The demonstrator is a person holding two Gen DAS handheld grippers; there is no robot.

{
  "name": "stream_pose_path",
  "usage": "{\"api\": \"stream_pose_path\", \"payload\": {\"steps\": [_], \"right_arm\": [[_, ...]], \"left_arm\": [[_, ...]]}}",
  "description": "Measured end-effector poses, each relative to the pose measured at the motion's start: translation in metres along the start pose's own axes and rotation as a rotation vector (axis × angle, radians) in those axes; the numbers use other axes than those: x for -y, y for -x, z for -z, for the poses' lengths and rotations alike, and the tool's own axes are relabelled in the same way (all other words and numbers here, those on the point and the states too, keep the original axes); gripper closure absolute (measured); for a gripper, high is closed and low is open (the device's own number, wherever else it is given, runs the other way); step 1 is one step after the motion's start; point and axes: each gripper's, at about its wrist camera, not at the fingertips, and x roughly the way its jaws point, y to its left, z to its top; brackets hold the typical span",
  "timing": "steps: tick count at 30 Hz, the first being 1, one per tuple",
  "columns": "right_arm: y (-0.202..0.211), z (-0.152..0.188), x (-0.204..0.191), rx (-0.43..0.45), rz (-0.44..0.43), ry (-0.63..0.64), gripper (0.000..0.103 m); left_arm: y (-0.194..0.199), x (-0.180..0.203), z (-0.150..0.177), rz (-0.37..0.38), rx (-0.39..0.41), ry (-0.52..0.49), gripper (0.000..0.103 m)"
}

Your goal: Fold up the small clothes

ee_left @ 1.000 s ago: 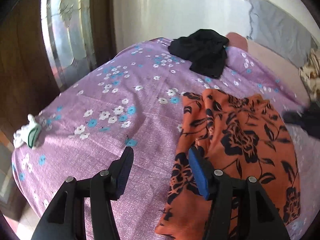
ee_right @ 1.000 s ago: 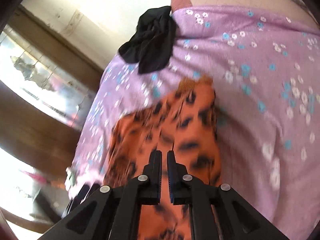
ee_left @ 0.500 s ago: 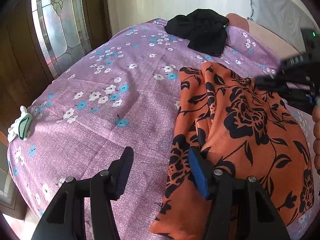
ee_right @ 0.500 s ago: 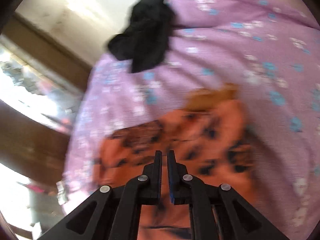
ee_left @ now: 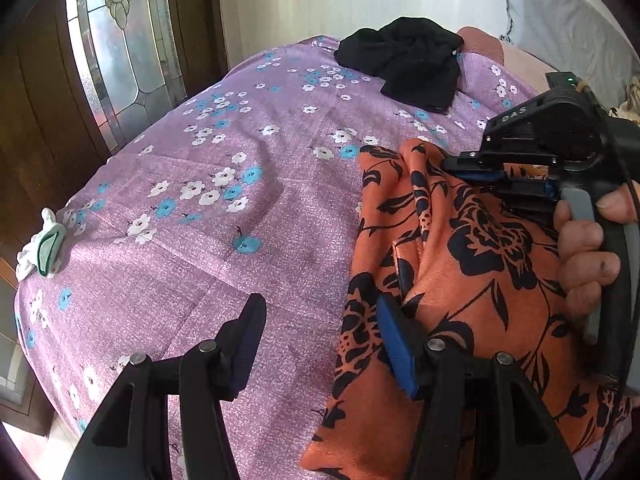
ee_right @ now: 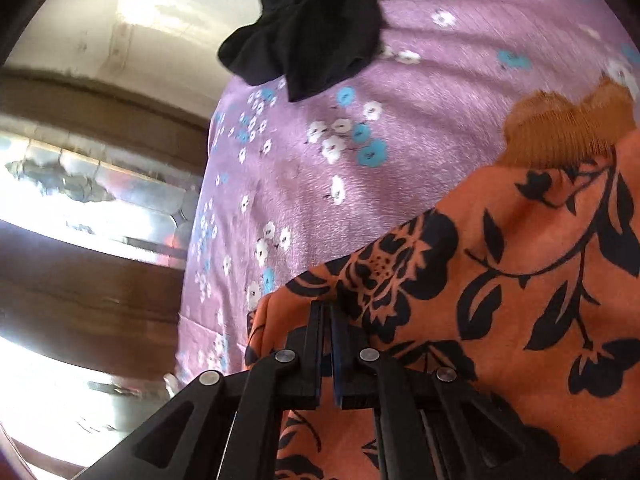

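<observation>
Orange cloth with a black flower print was the garment in play, and it lay on the right part of the bed in the left wrist view, its long axis running from the near edge away toward the far wall, with a ribbed plain-orange band at its far end.

The right gripper had its jaws pressed together, with only a thin line between them, and the tips sat at a raised fold of the orange cloth; whether fabric was actually pinched between the pads could not be told. In the left wrist view that same tool came in from the right, and a hand was wrapped round its handle above the cloth.

The left gripper stood with its jaws spread apart and nothing between them. Its right finger, with the blue pad, sat over the near left edge of the orange cloth; its left finger hung over bare bedding.

Under everything lay a purple bedsheet scattered with white and blue flowers. A crumpled black garment rested at the far end of the bed, well apart from the orange one. A small white and green cloth sat near the left edge. Beyond the bed stood a wooden door with a patterned glass panel.
</observation>
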Motion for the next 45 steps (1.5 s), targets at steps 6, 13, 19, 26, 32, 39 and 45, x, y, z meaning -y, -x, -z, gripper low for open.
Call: {"api": "stream_pose_path", "payload": {"steps": [6, 13, 19, 26, 32, 39, 45], "right_arm": [[0.034, 0.018, 0.0, 0.011, 0.006, 0.029, 0.097], [0.107, 0.057, 0.004, 0.06, 0.017, 0.115, 0.095], [0.148, 0.099, 0.031, 0.06, 0.045, 0.112, 0.095], [0.149, 0.15, 0.06, 0.037, -0.004, 0.11, 0.097], [0.15, 0.168, 0.056, 0.084, 0.045, 0.204, 0.098], [0.162, 0.155, 0.043, 0.044, 0.07, 0.238, 0.097], [0.201, 0.138, 0.044, 0.144, 0.06, 0.239, 0.094]], "left_arm": [[0.001, 0.001, 0.001, -0.011, 0.008, -0.003, 0.045], [0.002, 0.001, 0.001, -0.018, 0.01, 0.002, 0.045], [0.002, 0.001, 0.002, -0.029, 0.017, -0.002, 0.045], [0.001, 0.002, 0.004, -0.043, 0.024, -0.008, 0.044], [0.0, 0.0, 0.004, -0.05, 0.024, -0.002, 0.042], [-0.009, -0.033, -0.021, 0.206, -0.093, 0.132, 0.039], [-0.014, -0.061, -0.042, 0.43, -0.116, 0.25, 0.03]]}}
